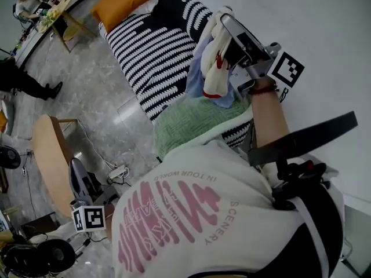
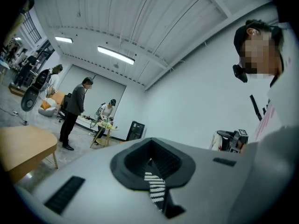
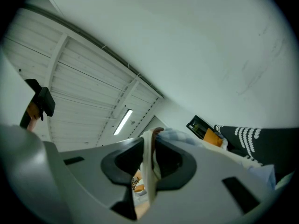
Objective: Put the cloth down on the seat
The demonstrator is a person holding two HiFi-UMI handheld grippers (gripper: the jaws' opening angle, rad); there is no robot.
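1. The left gripper [image 2: 150, 162] is low at the person's left side, well apart from the work. Its fingers are drawn together with nothing gripped between them. It has no evident part in this step and is best kept clear.
2. The seat [image 1: 156, 51], covered in black-and-white stripes, runs from an orange cushion [image 1: 119, 2] at its far end towards the person. Its near end carries a green fabric [image 1: 191, 123] and a blue fabric [image 1: 197, 68], so the bare striped stretch in the middle looks the better landing spot.
3. The cloth [image 1: 215, 62], white with a red edge, hangs bunched in the air over the seat's near end, just above the blue fabric.
4. The right gripper [image 3: 150, 146] is raised, its fingers clenched on a fold of the cloth. The white band passes straight between them.
5. To do this well, I judge the right gripper should lower until the hanging end rests on the seat. It should let go only then, so the cloth settles flat and does not slide off the edge.
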